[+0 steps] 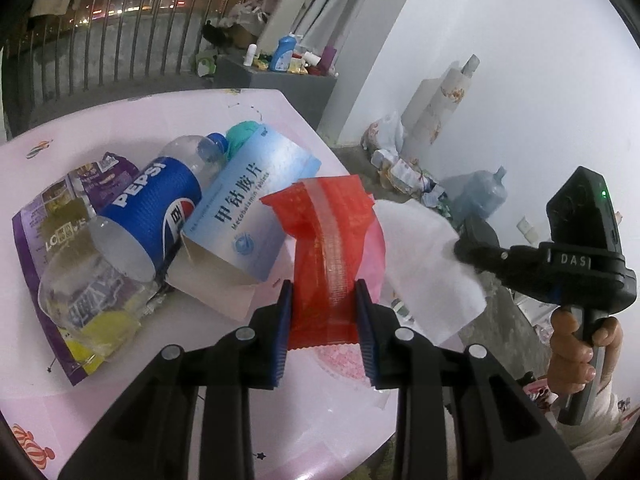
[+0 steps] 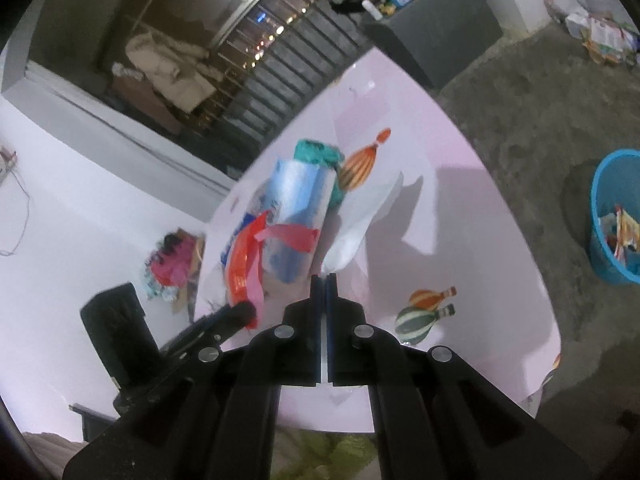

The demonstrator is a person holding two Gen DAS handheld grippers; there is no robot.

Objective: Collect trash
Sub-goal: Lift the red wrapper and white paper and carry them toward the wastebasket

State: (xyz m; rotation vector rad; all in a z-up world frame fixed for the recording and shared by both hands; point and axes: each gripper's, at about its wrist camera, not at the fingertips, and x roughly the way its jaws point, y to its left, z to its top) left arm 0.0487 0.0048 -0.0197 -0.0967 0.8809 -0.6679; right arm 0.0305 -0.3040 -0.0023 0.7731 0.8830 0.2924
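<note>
My left gripper (image 1: 324,292) is shut on a red plastic wrapper (image 1: 326,240) and holds it above the pink table (image 1: 120,120). Behind it lie a Pepsi bottle (image 1: 156,208), a light blue medicine box (image 1: 248,216), a purple snack bag (image 1: 60,216) and a teal wad (image 1: 240,132). My right gripper (image 2: 325,280) is shut on a white tissue (image 2: 356,224), which also shows in the left wrist view (image 1: 424,264) at the table's right edge. The red wrapper (image 2: 244,264) and the left gripper (image 2: 236,314) show at the left of the right wrist view.
A blue bin (image 2: 616,216) with trash in it stands on the concrete floor to the right of the table. A grey cabinet (image 1: 276,88) with bottles stands beyond the table. A trash pile (image 1: 404,168) and a water jug (image 1: 480,196) lie by the white wall.
</note>
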